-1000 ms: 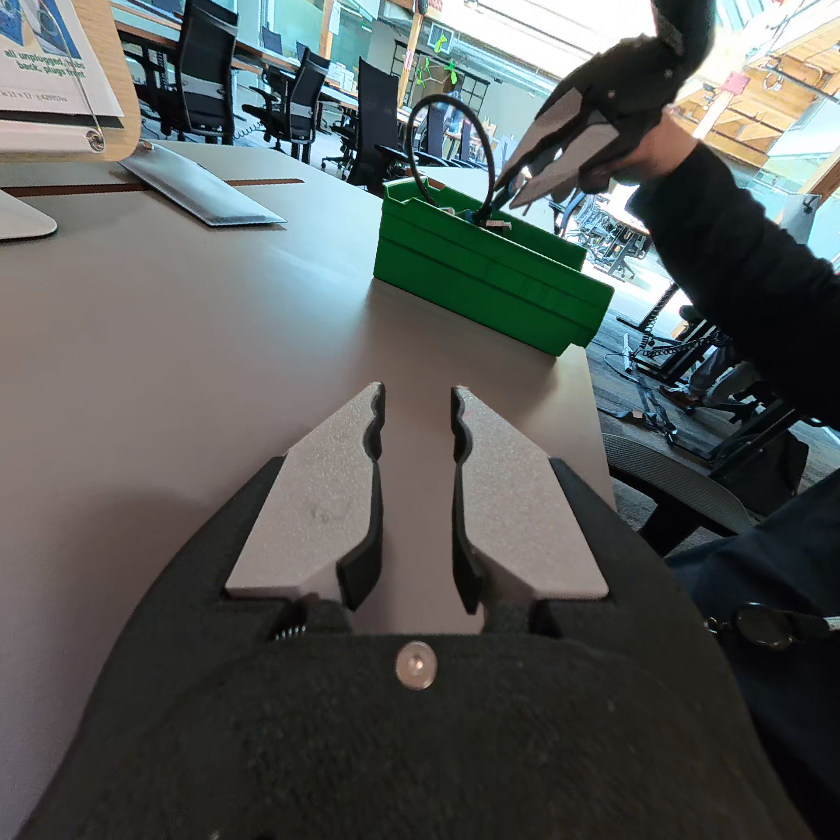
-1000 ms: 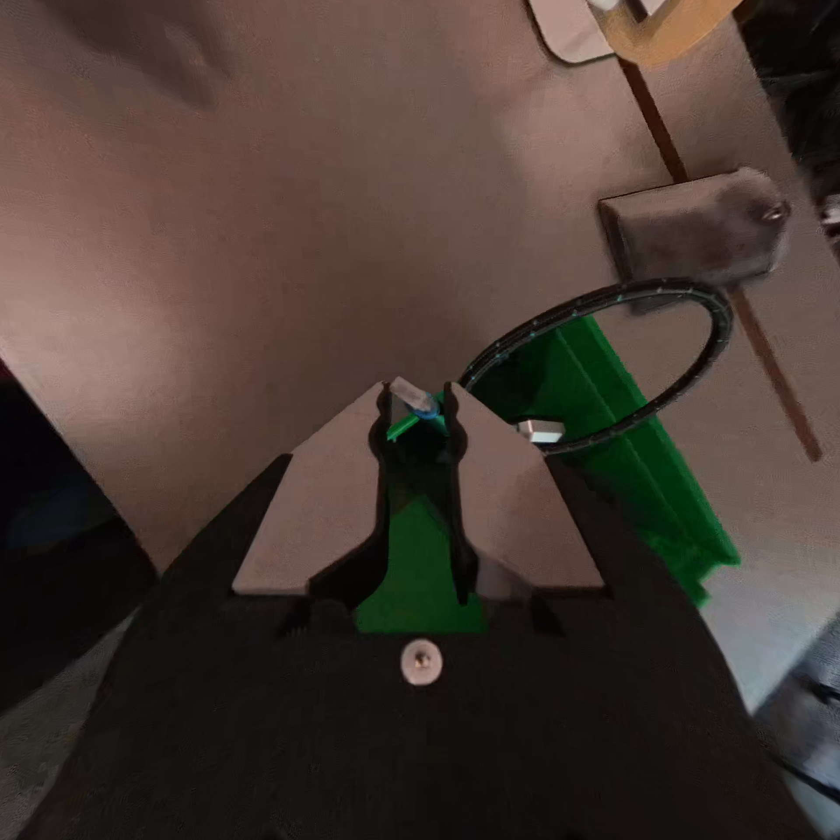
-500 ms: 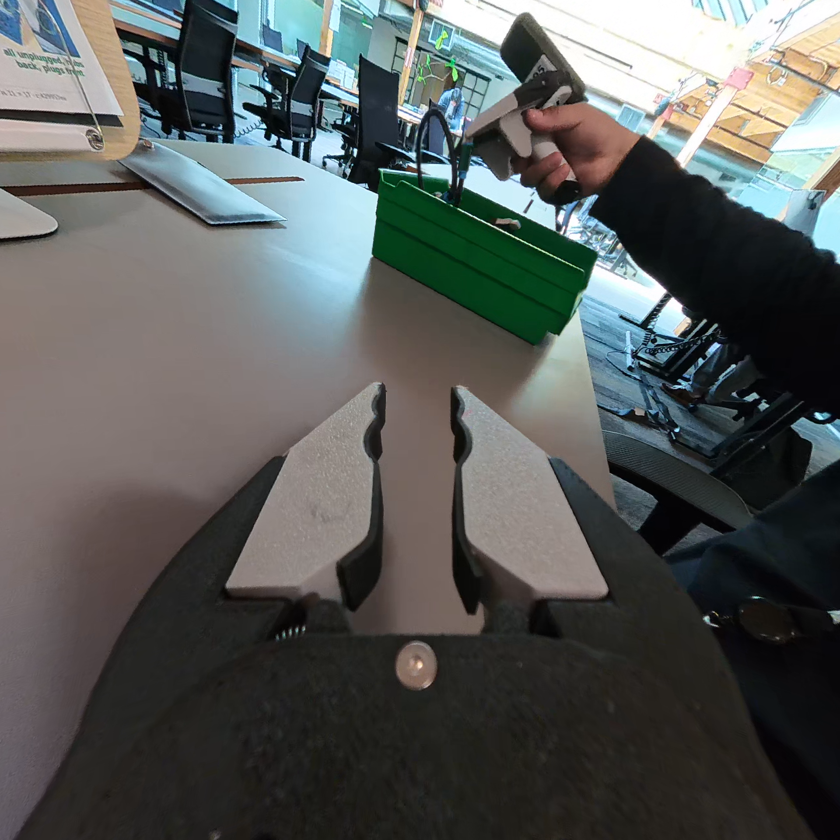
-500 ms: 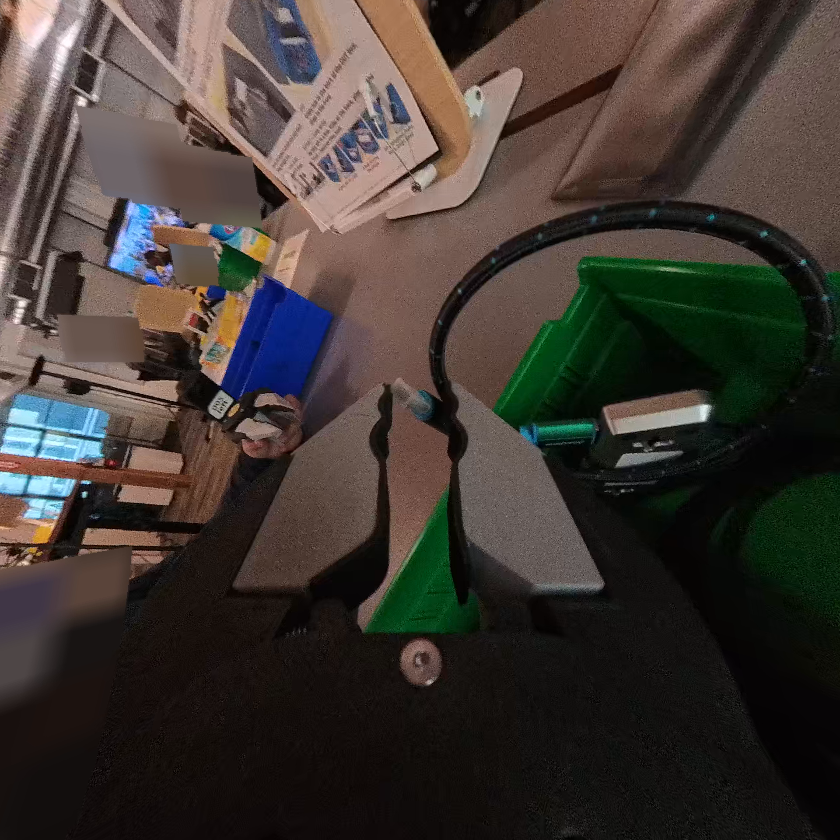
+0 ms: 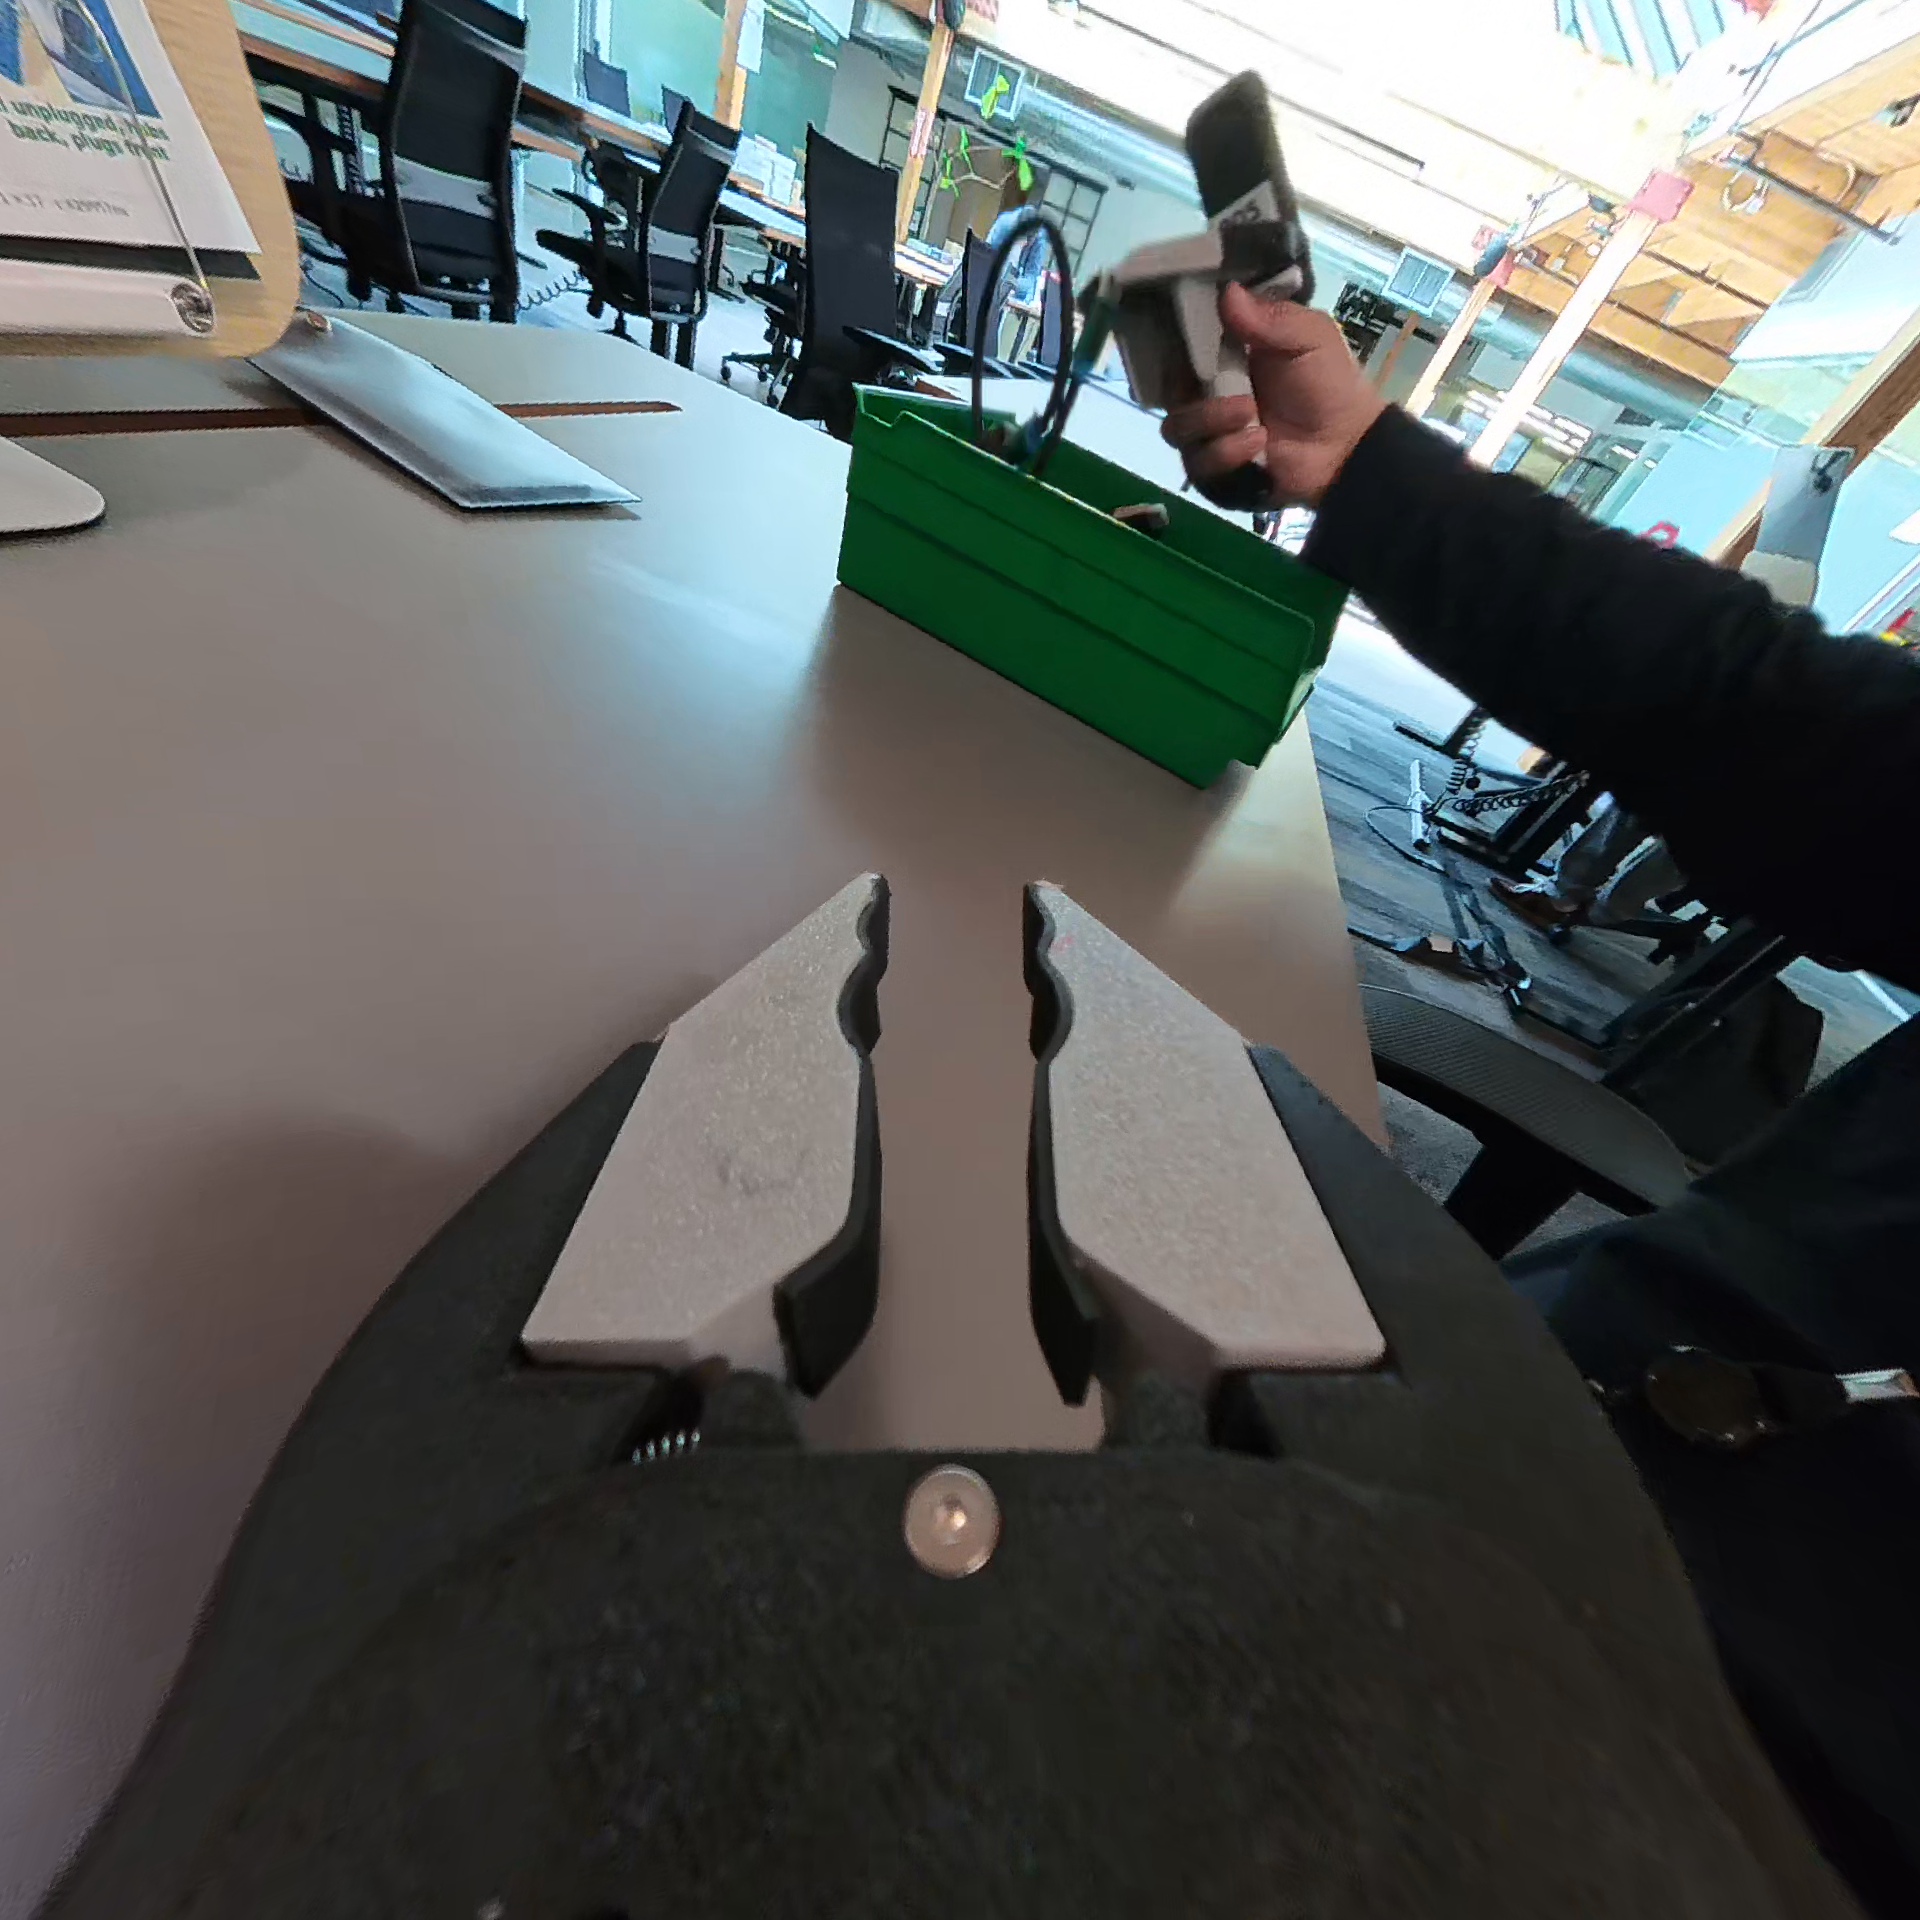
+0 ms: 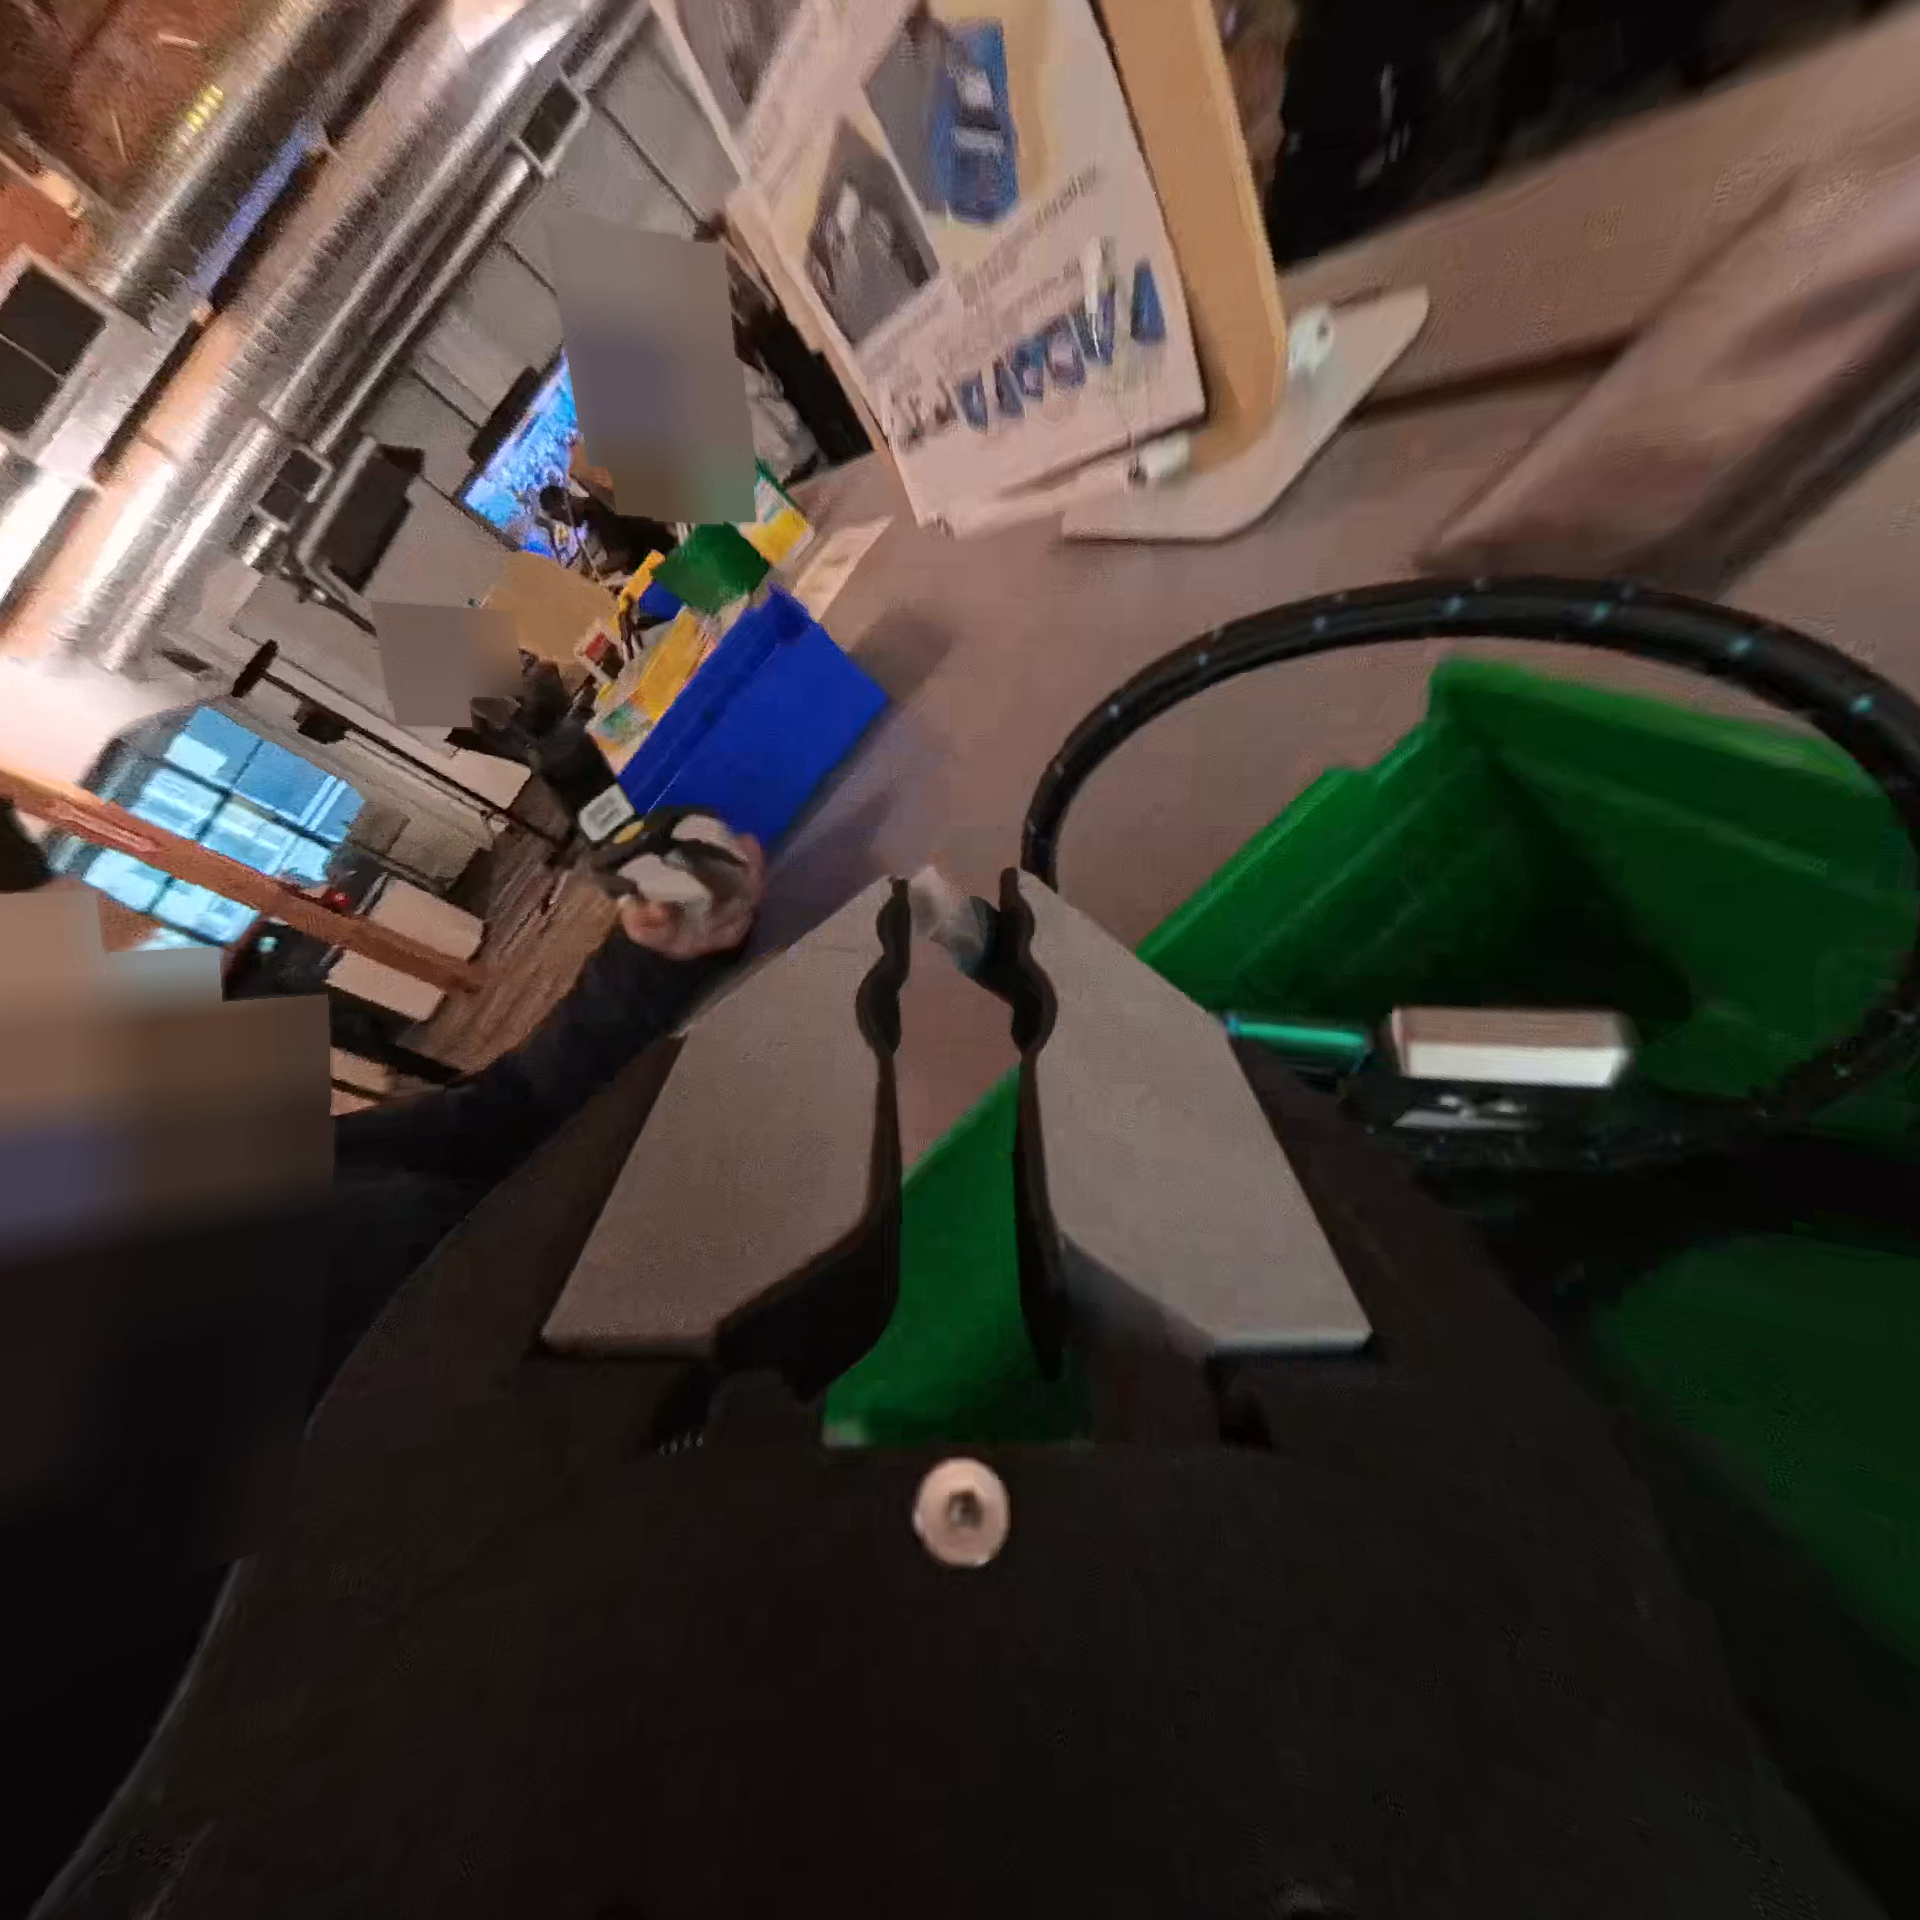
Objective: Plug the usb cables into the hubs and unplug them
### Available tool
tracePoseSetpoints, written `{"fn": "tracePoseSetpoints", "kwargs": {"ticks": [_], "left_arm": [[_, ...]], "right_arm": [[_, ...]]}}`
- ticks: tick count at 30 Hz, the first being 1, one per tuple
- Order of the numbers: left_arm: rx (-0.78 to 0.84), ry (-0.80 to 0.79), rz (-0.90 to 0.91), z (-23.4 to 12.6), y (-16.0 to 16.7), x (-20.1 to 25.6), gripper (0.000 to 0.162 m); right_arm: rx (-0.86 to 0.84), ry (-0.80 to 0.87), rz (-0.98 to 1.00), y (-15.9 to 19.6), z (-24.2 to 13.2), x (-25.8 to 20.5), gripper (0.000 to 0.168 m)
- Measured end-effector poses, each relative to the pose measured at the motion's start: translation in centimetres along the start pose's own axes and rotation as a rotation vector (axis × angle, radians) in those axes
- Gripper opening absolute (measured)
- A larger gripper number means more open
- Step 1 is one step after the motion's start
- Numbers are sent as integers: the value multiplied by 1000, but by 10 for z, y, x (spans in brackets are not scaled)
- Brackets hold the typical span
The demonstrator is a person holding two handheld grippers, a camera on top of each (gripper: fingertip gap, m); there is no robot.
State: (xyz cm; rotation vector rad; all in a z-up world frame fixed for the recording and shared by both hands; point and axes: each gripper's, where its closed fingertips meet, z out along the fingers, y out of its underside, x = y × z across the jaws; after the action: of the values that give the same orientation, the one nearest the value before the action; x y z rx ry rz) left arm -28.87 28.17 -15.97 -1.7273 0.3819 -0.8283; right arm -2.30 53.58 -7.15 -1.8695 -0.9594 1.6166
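A black cable (image 5: 1062,312) with teal flecks loops up out of a green bin (image 5: 1060,613) at the table's far right edge. My right gripper (image 6: 954,894) is shut on the cable's plug end (image 6: 940,916) and holds it above the bin's near wall (image 6: 1299,914). The cable's loop (image 6: 1455,608) arches over the bin, and its other silver plug (image 6: 1507,1044) lies inside. In the left wrist view the right gripper (image 5: 1101,301) is held by a hand above the bin. My left gripper (image 5: 956,904) is open and empty, low over the bare table.
A wooden-backed sign board (image 5: 114,156) on a metal foot and a flat metal plate (image 5: 436,426) stand at the table's far left. A blue bin (image 6: 769,717) sits farther along the table. The table's right edge (image 5: 1340,935) drops to a chair and floor. Across from one pair of fingers to the other is roughly 40 cm.
My right gripper has swung from pointing down into the bin to pointing sideways across the table, lifting the plug end and the loop with it. My left gripper has stayed put.
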Motion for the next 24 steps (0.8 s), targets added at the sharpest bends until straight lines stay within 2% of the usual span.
{"fn": "tracePoseSetpoints", "kwargs": {"ticks": [1, 3, 7, 13, 15, 17, 20, 24], "left_arm": [[-2, -1, 8, 0, 0, 1, 23], [-4, -3, 13, 0, 1, 1, 23], [-5, 1, 4, 0, 1, 1, 23], [-19, 4, 12, 2, 3, 3, 23], [-13, 3, 6, 1, 2, 2, 23], [-10, 2, 0, 1, 2, 2, 23], [-9, 1, -10, 0, 2, 1, 23], [4, 1, -26, -1, 0, -1, 23]], "right_arm": [[-71, -4, 102, 14, -5, 2, 15], [-86, 59, 251, 20, -23, 11, 15], [-49, 255, 374, 20, -71, 30, 16], [-199, 432, 482, 61, -110, 48, 27], [-323, 534, 515, 86, -126, 58, 33], [-445, 622, 521, 105, -136, 64, 42], [-441, 678, 444, 92, -135, 66, 49], [-676, 857, 398, 111, -149, 69, 64]]}}
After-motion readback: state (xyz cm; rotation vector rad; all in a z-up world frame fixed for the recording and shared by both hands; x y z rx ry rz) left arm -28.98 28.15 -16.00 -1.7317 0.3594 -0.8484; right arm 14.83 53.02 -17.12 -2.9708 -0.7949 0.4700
